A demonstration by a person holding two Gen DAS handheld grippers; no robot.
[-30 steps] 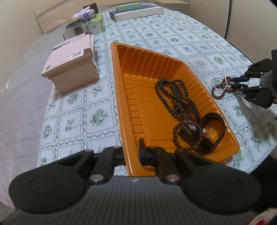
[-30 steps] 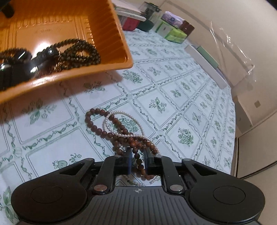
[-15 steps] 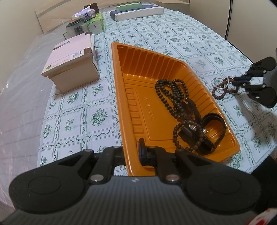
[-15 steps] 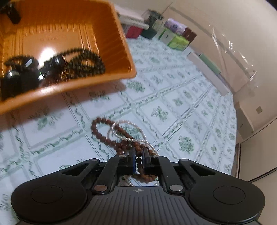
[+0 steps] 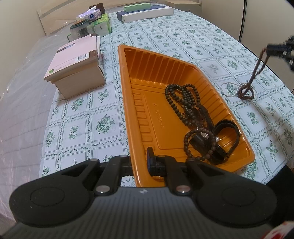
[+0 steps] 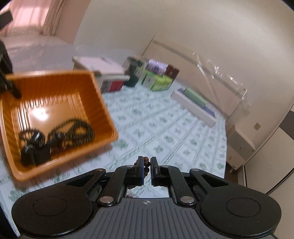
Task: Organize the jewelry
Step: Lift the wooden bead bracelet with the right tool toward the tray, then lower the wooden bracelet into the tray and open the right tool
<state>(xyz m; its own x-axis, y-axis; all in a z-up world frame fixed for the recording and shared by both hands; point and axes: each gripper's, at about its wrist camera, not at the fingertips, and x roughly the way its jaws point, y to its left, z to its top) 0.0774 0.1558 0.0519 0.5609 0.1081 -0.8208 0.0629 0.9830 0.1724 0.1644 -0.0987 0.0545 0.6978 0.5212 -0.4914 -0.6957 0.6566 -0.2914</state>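
An orange tray [image 5: 158, 66] lies on the tablecloth and holds dark bead strands [image 5: 182, 97] and black watches [image 5: 226, 136]. My left gripper [image 5: 140, 163] is shut on the tray's near rim. My right gripper [image 6: 146, 169] is shut on a brown bead bracelet [image 6: 146, 166]; in the left wrist view that bracelet [image 5: 256, 71] hangs from it, lower end still on the table by a pearl strand [image 5: 227, 90]. The right wrist view shows the tray [image 6: 102, 103] at left, blurred.
A pink-lidded cardboard box [image 5: 77, 68] stands left of the tray. Tissue packs and a jar [image 5: 91, 23] sit at the far left, long flat boxes [image 5: 147, 12] at the far edge. The table's right edge [image 5: 275, 71] is close to the bracelets.
My right gripper has risen and tilted up, pulling the brown bracelet up off the table into a hanging strand. The pearl strand stays on the cloth. The left gripper has not moved.
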